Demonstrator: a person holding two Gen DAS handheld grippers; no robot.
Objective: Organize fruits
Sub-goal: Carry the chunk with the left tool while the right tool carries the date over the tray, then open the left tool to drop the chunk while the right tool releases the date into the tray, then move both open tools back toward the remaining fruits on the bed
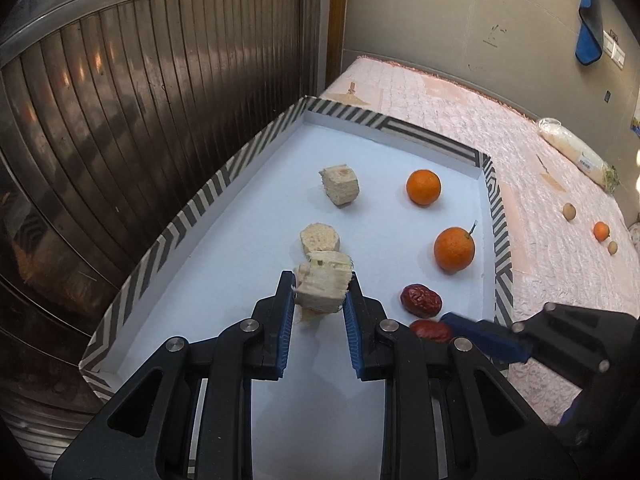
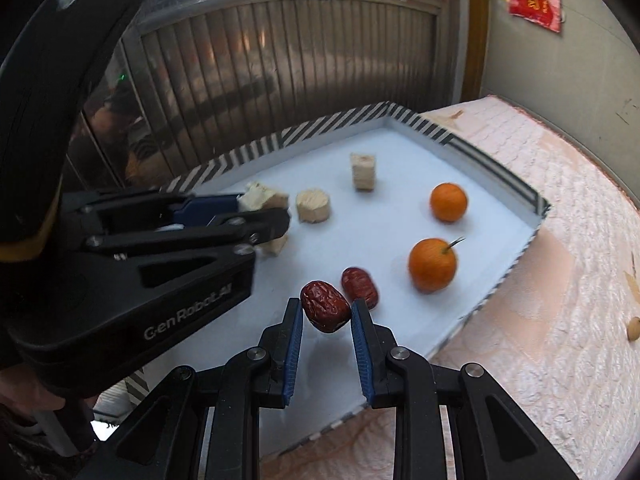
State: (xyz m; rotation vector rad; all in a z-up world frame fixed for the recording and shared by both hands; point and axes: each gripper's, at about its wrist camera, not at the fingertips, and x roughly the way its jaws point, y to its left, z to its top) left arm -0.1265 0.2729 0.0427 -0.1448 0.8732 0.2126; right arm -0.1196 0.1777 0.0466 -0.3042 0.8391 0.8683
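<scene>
Inside the white tray with striped walls, resting on a pink bed, your left hand-held gripper clamps a pale fibrous chunk between its blue pads, held clear of the tray floor. Only the left view shows small fruits lying far right on the bed. Your right hand-held gripper grips a red date, its long axis slanting from far left to near right. A second date lies just beyond it, near two oranges.

Held red date half hidden behind left gripper fingers; stemmed orange motion-blurred.
</scene>
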